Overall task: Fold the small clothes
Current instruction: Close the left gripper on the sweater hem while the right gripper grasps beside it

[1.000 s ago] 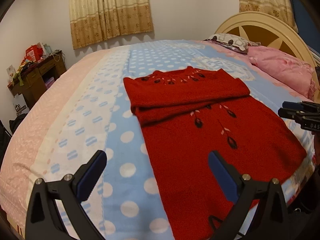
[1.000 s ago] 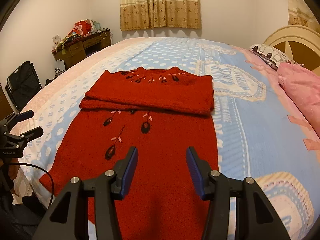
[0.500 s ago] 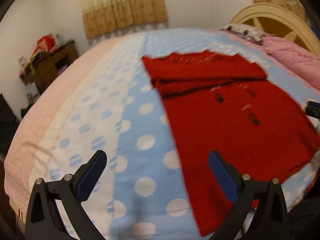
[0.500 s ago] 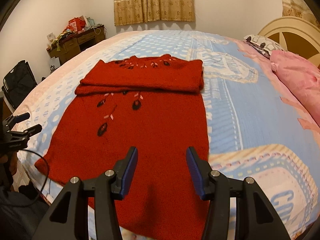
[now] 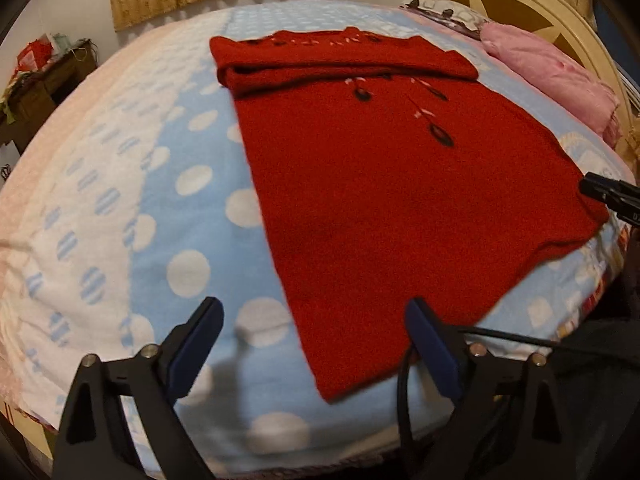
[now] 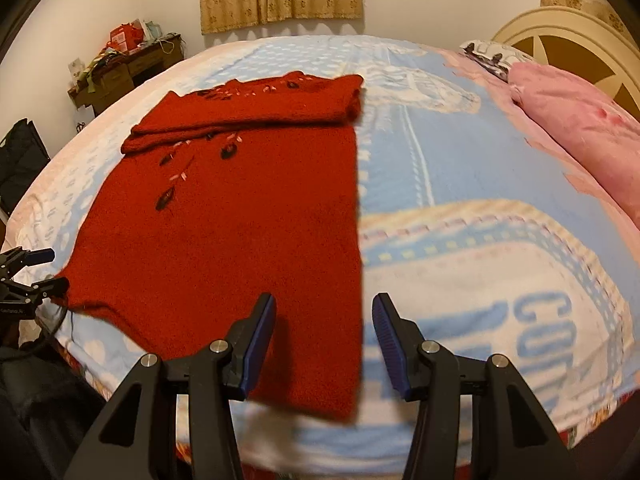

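Two grippers hung over the red sweater's (image 5: 380, 200) hem on the bed (image 5: 192, 184): left gripper (image 5: 314, 354) wide, just narrowing; right gripper (image 6: 324, 344) half open, both empty. Pinching matching hem corners evenly would likely keep the fold square.

The red sweater (image 5: 392, 208) looks fuzzy, matt knit; the bedspread (image 5: 168, 184) soft, napped cloth; the headboard (image 6: 560, 36) glossy painted wood.
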